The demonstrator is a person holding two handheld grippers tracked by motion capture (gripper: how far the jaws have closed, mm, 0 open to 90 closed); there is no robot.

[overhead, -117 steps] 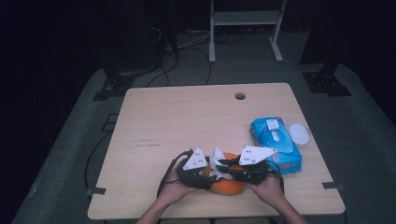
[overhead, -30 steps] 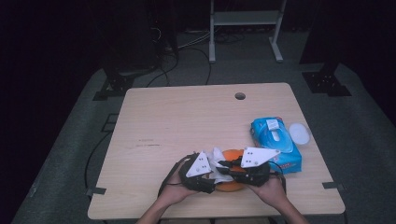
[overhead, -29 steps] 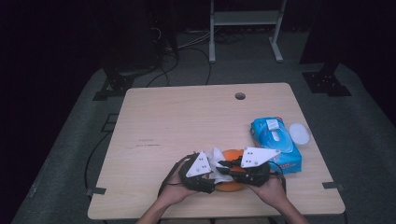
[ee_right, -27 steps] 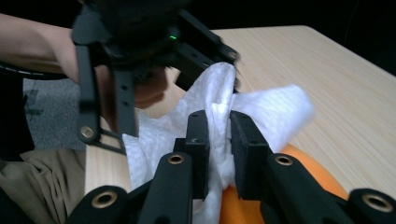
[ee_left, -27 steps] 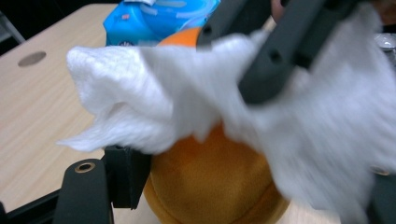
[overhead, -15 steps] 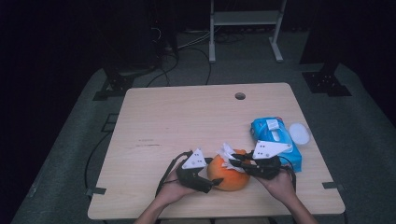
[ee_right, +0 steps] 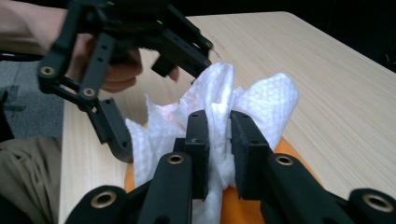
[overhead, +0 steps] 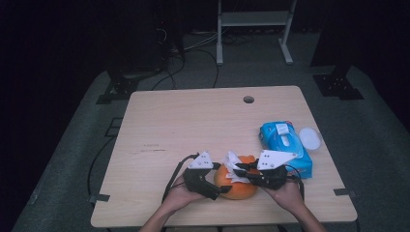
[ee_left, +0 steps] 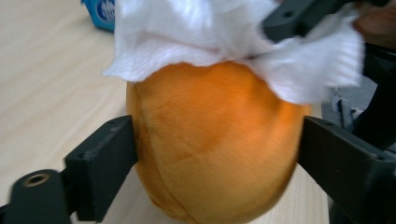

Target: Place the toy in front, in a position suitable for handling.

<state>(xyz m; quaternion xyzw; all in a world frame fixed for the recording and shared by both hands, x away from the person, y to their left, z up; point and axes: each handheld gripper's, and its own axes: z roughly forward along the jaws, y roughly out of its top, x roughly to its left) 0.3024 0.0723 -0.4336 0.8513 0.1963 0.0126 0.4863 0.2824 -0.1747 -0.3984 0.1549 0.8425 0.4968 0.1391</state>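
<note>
A round, fuzzy orange plush fruit (ee_left: 215,144) sits upright near the counter's (overhead: 193,125) front edge, with a crumpled white tissue (ee_right: 219,116) bunched over its top.

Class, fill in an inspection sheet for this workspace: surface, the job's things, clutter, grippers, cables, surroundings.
Surface: light wooden table with a round hole near its far edge.
Job's things: orange plush ball on the table, white tissue draped over its top.
Clutter: blue wipes pack and a white round lid to the right.
Grippers: left gripper has just been opening, jaws either side of the ball; contact is unclear. Right gripper pinches the tissue.
Cables: black cable loops from the left gripper; more on the floor behind.
Surroundings: dark room, grey floor mat, white metal frame behind.
</note>
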